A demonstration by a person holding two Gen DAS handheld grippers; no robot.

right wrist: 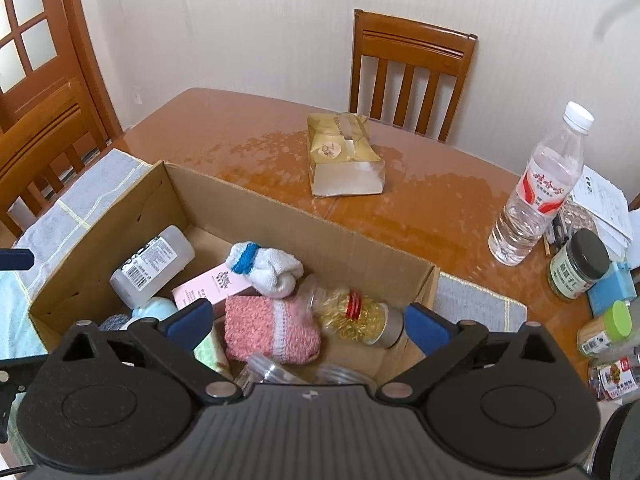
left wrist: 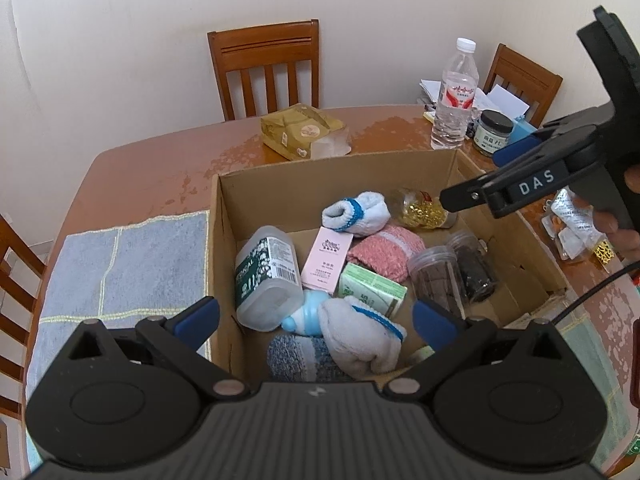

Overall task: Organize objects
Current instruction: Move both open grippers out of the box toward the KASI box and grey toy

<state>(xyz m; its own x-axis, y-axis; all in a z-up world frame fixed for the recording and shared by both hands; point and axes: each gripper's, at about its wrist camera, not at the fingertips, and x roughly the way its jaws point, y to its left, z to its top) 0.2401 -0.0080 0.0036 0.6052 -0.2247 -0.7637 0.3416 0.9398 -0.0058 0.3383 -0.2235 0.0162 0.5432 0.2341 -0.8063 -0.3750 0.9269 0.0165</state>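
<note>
Right gripper (right wrist: 308,322): jaws spread as wide as they go, nothing between the blue pads; it hangs over the right end of the cardboard box (right wrist: 360,240), above the jar of gold capsules (right wrist: 352,314). In the left wrist view it reaches in from the right edge, a person's hand (left wrist: 624,220) on its grip.
Left gripper (left wrist: 316,316): jaws wide apart, empty, hovering above the near side of the box over a white sock with blue trim (left wrist: 360,336).
Box: open-topped, on the wooden table (right wrist: 248,136), a blue-grey towel (left wrist: 120,264) just beside its left wall.
Jar of gold capsules: lies on its side in the box's far right corner, beside a pink knitted sock (right wrist: 272,330).
Other box contents: a second white sock with a blue band (right wrist: 264,268) near the far wall; a translucent bottle (left wrist: 268,280) on its side at the left; a pink carton (left wrist: 326,266) leaning next to it; a green packet (left wrist: 372,290); two clear jars with dark contents (left wrist: 456,272) at the right; a pale blue bottle (left wrist: 306,316) and a blue-grey speckled sock (left wrist: 296,356) near the front.
Outside the box: a gold tissue pack (right wrist: 344,156) towards the far chair (right wrist: 412,68); a water bottle (right wrist: 536,192) upright at the right, a dark-lidded jar (right wrist: 576,268) and papers (right wrist: 604,208) near it.
</note>
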